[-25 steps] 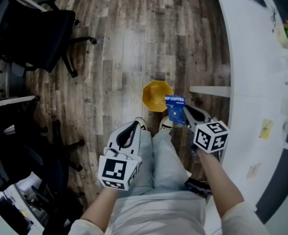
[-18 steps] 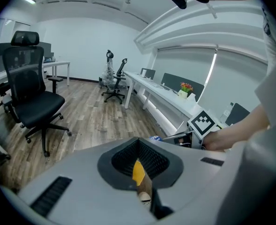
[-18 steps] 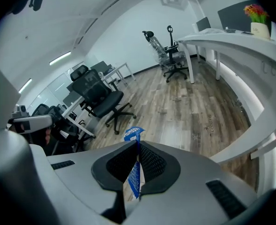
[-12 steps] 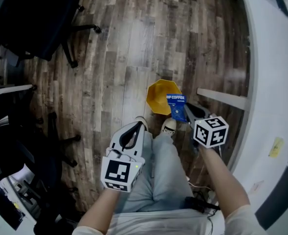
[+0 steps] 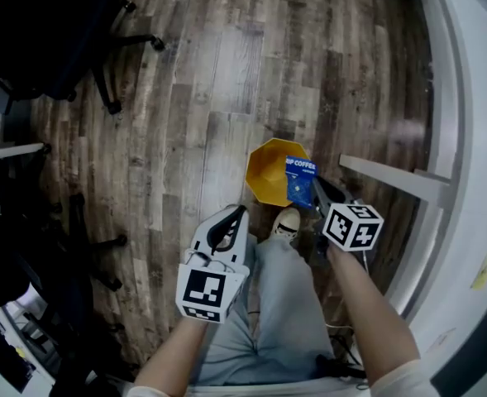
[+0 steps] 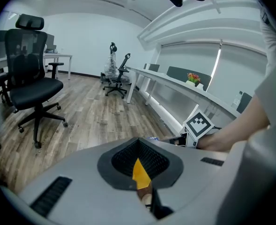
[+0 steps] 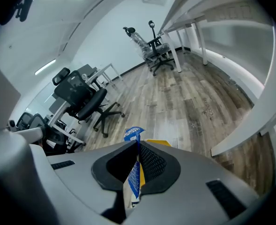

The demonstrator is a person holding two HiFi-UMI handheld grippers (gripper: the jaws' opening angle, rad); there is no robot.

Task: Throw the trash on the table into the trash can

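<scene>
Here we pinch the blue coffee packet in our right tool, over the yellow trash can on the wooden floor; our left tool beside it is closed, empty.

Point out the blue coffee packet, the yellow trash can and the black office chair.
blue coffee packet (image 5: 299, 180): head view, middle of its printed face.
yellow trash can (image 5: 264, 170): head view, bare inner wall left of the packet.
black office chair (image 5: 49, 31): head view, its dark upper body, top left.
</scene>
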